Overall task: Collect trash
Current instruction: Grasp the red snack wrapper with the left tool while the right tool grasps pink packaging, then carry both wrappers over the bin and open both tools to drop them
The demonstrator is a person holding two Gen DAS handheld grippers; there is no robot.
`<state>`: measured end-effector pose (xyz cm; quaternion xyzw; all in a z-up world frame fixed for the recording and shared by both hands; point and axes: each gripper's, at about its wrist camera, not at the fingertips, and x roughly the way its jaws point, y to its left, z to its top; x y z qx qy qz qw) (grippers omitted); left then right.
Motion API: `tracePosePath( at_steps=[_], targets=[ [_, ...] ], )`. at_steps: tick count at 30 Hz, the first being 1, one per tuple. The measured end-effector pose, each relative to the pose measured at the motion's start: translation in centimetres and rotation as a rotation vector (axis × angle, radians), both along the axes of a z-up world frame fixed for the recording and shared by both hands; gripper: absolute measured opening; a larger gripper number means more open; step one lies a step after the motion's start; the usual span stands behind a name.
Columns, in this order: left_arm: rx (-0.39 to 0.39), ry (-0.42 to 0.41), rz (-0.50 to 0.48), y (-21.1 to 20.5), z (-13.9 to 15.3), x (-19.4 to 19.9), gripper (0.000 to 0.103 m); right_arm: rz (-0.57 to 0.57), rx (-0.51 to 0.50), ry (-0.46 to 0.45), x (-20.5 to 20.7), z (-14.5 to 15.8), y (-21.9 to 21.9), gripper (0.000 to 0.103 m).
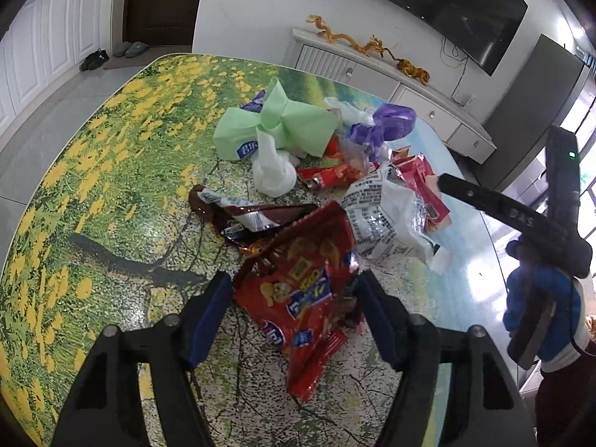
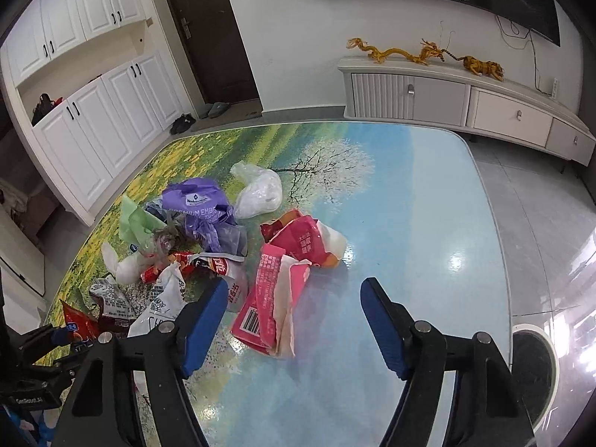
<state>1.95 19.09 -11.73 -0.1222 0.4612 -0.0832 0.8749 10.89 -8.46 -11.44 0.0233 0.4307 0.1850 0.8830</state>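
Right gripper [image 2: 294, 298] over the worktop [image 2: 428, 223], jaws apart, pads touching nothing. Torn pink packet [image 2: 268, 305] lies between them, nearer the left pad. Purple bag [image 2: 197, 201], white bag [image 2: 260, 190] and wrappers heaped toward the worktop's left edge.

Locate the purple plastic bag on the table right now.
The purple plastic bag sits mid-left in the right wrist view, between the green bag and the white bag.

Left hand-held gripper [image 1: 294, 298] tilts steeply downward, blue-padded jaws parted and touching nothing; right hand-held gripper [image 2: 294, 305] likewise angles down, jaws apart and gripping nothing; a blue-sleeved arm [image 1: 540, 298] carries it
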Motion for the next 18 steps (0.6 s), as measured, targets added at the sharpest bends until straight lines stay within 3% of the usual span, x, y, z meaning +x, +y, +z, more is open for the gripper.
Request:
tracePosePath(
  at_steps=[2, 4, 6, 8, 10, 18],
  targets=[
    [0.004, -0.005, -0.006, -0.1, 0.2, -0.1, 0.060, 0.003, 0.000, 0.028, 0.5, -0.8, 0.2, 0.059],
    [-0.002, -0.006, -0.018, -0.2, 0.3, -0.3, 0.041, 0.007, 0.003, 0.052, 0.7, -1.5, 0.4, 0.052],
    [-0.013, -0.004, -0.022, -0.2, 0.3, -0.4, 0.032, 0.008, 0.010, 0.073, 0.9, -2.1, 0.5, 0.040],
    [-0.004, -0.010, -0.023, -0.3, 0.5, -0.8, 0.027, 0.010, 0.040, 0.092, 0.8, -2.5, 0.1, 0.021],
    [-0.004, -0.020, -0.025, -0.3, 0.8, -1.2, 0.020, 0.007, 0.059, 0.091, 0.5, -2.5, -0.4, 0.012],
    [-0.014, -0.063, -0.030, -0.9, 2.6, -3.0, 0.015, -0.007, 0.132, 0.043, -3.1, -1.0, -3.6, 0.010]
  ],
)
